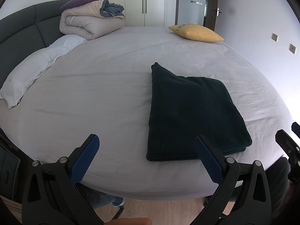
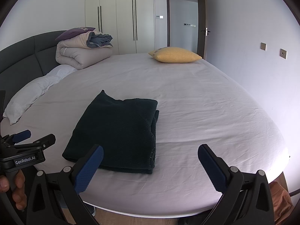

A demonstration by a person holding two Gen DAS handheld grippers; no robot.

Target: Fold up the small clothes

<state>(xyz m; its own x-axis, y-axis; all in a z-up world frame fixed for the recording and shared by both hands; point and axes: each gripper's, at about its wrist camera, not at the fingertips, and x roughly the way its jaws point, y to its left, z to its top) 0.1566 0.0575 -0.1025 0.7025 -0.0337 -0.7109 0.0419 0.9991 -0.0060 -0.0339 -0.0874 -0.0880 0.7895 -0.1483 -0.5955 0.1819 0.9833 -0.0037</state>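
The sweater (image 1: 195, 116) lies folded on the bed just ahead of my claws, a dark, nubbly knit in a thick rectangle, with one corner poking up at its far end and stacked layers showing along its right edge. My left claw (image 1: 146, 155) hovers at its near edge, jaws spread wide and holding nothing, the right blue pad (image 1: 208, 161) overlapping the knit in view. My right claw (image 2: 150, 166) is released too, open over bare sheet to the right of the sweater.

Far ahead sit a yellow cushion (image 2: 176, 55), plump and grainy, and a rolled quilt (image 1: 88, 22) with a purple pillow (image 1: 82, 1) on top. A crinkled white pillow (image 1: 35, 71) lies along the padded grey headboard (image 1: 18, 28) to my left.

The sheet (image 1: 105, 86) is pale, lightly wrinkled. Beyond it stand wardrobes (image 2: 120, 16) and an open door (image 2: 202, 22).
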